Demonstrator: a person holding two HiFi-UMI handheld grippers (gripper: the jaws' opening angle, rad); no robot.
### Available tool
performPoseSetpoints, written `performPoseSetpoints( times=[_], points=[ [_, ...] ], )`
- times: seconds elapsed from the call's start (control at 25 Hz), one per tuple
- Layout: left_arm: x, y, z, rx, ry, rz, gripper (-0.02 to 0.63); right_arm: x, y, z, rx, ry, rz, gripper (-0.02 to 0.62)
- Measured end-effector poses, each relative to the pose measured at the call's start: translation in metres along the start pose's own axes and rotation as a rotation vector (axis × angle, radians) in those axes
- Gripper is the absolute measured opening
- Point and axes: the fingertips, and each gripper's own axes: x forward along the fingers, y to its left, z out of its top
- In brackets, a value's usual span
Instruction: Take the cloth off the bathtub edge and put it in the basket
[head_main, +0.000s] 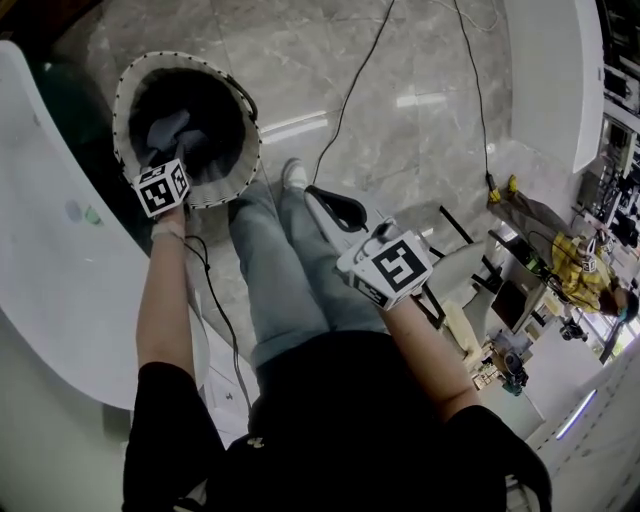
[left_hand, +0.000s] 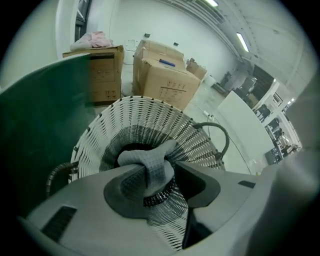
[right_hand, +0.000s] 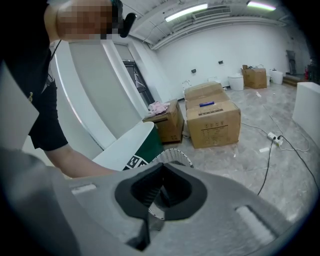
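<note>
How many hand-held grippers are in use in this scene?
2. The left hand-held gripper is over the basket, with the grey cloth between its jaws. The right hand-held gripper is above the person's legs, jaws together on nothing. None seems hidden.

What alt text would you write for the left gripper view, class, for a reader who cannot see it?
A grey waffle cloth hangs between the parted jaws of the left gripper, over a white slatted basket. Cardboard boxes stand behind it.
</note>
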Motion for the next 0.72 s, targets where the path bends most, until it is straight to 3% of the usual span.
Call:
performPoseSetpoints(
  times=[0.16, 0.32, 0.72],
  points=[
    [0.008, 0.003, -0.006, -0.004, 0.016, 0.03, 0.277, -0.001, -0.001, -0.007, 0.008, 0.001, -0.008, -0.005],
    [0.014, -0.001, -0.01, 0.007, 0.028, 0.03, 0.331, -0.004, -0.002, -0.007, 0.008, 0.001, -0.013, -0.003],
    [-0.01, -0.023, 0.011, 0.04, 0.001, -0.012, 0.339, -0.019, 0.002, 0.01, -0.002, -0.023, -0.017, -0.003]
  ],
)
